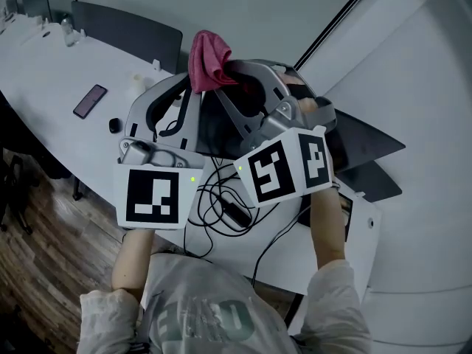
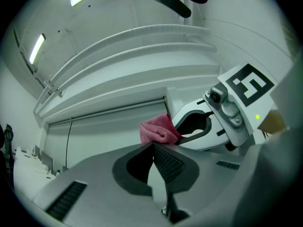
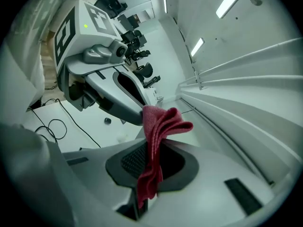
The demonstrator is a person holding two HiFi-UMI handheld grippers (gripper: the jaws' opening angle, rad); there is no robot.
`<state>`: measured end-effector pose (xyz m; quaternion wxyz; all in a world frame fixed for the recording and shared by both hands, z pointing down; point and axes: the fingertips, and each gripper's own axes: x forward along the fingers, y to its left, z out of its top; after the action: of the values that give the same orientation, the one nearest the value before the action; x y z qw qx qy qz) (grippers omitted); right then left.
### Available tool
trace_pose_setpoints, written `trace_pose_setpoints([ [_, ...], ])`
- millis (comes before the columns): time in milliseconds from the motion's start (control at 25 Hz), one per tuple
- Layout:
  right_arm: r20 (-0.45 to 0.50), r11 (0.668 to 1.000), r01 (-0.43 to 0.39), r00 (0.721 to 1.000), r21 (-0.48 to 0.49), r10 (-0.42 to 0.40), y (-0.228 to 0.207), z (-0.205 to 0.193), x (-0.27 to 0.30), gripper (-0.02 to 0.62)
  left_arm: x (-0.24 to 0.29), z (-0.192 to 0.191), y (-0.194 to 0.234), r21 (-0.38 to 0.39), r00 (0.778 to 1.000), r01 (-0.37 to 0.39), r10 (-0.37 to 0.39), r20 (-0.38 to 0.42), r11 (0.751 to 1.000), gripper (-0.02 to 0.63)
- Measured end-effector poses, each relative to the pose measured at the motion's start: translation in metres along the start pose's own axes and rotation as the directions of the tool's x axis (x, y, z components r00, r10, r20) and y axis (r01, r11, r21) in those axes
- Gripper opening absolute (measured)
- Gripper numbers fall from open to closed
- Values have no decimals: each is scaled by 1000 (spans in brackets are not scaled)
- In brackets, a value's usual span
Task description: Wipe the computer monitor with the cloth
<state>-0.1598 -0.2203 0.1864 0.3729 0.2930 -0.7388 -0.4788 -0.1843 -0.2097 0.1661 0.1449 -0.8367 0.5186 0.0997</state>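
A red cloth [image 1: 209,59] hangs bunched in the air above the table. My right gripper [image 1: 230,72] is shut on it; in the right gripper view the cloth [image 3: 160,124] runs down between the jaws of the right gripper [image 3: 147,170]. My left gripper [image 1: 192,84] is raised beside it, jaws shut, its tips right against the cloth. In the left gripper view the left gripper [image 2: 153,145] has nothing between its pads and the cloth [image 2: 158,129] sits just beyond them. A dark flat panel [image 1: 366,144], likely the monitor, lies behind the right gripper, mostly hidden.
A long white curved table [image 1: 51,72] carries a phone [image 1: 90,100], a small dark object [image 1: 113,125] and tangled black cables [image 1: 221,205]. A grey chair back [image 1: 125,26] stands behind it. Wooden floor [image 1: 44,234] shows at the left.
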Motion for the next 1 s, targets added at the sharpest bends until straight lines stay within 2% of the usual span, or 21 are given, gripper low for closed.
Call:
trace_pose_setpoints([
  [280,-32,1000,-24,999,8,24,0,-23,-18,51,11,-2,-25,-14,999,34,-34,-1,999,14],
  [600,-133,999,-20,991,34,24,-2,-86,-66,51,36,-8,-93,-51,991,134,-134,-9,990,14],
  [760,-181,997,9,983,77,6,-4,-132,-107,51,50,-9,-148,-80,980,197,-199,-8,977,14],
  [1000,-251,995,42,968,91,-18,-9,-212,-178,51,72,1,-242,-76,965,260,-260,4,963,14],
])
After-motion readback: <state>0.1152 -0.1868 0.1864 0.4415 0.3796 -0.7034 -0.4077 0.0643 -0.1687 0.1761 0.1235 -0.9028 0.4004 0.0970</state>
